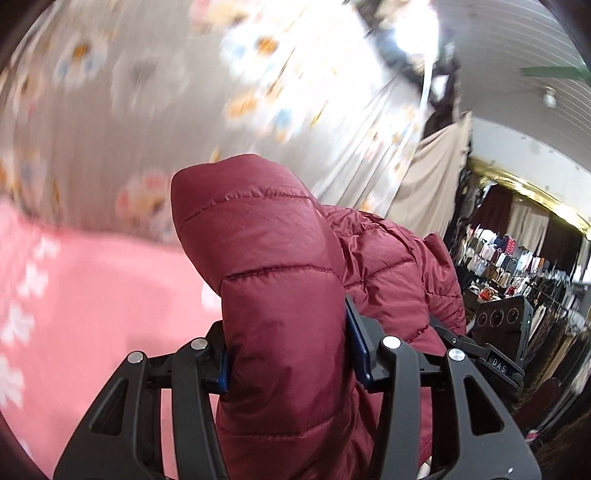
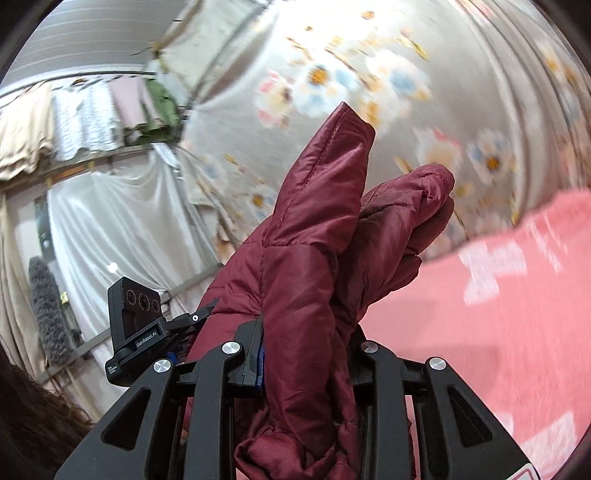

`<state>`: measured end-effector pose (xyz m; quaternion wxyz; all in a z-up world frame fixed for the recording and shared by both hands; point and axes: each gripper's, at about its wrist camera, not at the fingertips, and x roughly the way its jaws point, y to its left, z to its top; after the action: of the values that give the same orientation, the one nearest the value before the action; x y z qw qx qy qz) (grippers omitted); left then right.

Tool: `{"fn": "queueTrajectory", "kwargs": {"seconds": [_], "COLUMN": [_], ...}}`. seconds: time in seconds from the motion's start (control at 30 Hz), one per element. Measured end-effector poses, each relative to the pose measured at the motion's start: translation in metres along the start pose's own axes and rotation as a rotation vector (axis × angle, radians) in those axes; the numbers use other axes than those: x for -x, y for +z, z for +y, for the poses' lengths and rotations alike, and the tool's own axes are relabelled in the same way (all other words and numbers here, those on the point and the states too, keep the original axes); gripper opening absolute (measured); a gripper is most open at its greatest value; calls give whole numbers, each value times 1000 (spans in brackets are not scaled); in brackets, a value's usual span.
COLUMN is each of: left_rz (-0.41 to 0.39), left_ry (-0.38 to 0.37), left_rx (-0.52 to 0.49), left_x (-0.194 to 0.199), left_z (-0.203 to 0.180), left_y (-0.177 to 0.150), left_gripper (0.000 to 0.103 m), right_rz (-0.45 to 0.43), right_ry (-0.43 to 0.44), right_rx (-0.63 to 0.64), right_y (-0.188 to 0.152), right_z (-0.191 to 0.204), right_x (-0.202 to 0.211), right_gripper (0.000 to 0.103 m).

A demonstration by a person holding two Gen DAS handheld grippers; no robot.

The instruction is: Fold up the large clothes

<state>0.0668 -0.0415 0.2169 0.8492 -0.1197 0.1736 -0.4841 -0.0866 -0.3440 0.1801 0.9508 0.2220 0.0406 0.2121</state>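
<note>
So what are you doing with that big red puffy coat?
A person is folding a maroon quilted puffer jacket with two tools. The left hand-held gripper is clamped on one thick padded part, and the right hand-held gripper is clamped on another bunch of it. The jacket is lifted up above a pink patterned bedspread, with a flowery curtain behind. The fold isn't finished yet.

Room draped in fabric, blurred by motion

A grey floral curtain (image 1: pixel 122 110) is hung behind a pink patterned cloth (image 1: pixel 96 295). Racks of hanging clothes (image 1: pixel 517 266) are seen far right; white drapes (image 2: pixel 110 221) and a ribbed ceiling (image 2: pixel 92 33) are shown elsewhere.
</note>
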Motion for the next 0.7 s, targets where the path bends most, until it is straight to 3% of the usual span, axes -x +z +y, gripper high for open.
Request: {"fn": "queueTrajectory", "kwargs": {"seconds": [0.2, 0.33, 0.5, 0.7], "left_rz": [-169, -221, -204, -110], "left_ry": [28, 78, 139, 227], "left_rx": [-143, -195, -181, -111], "left_x": [39, 47, 32, -13], "left_z": [-3, 17, 73, 157], "left_y": [47, 65, 74, 60], "left_gripper": [47, 47, 47, 47], "right_rz": [-62, -63, 4, 120], "right_ry": [74, 99, 112, 72], "right_rx": [135, 188, 138, 64], "right_y": [39, 50, 46, 7], "right_z": [35, 42, 15, -33], "right_x": [-32, -75, -148, -227], "right_gripper": [27, 27, 27, 27]}}
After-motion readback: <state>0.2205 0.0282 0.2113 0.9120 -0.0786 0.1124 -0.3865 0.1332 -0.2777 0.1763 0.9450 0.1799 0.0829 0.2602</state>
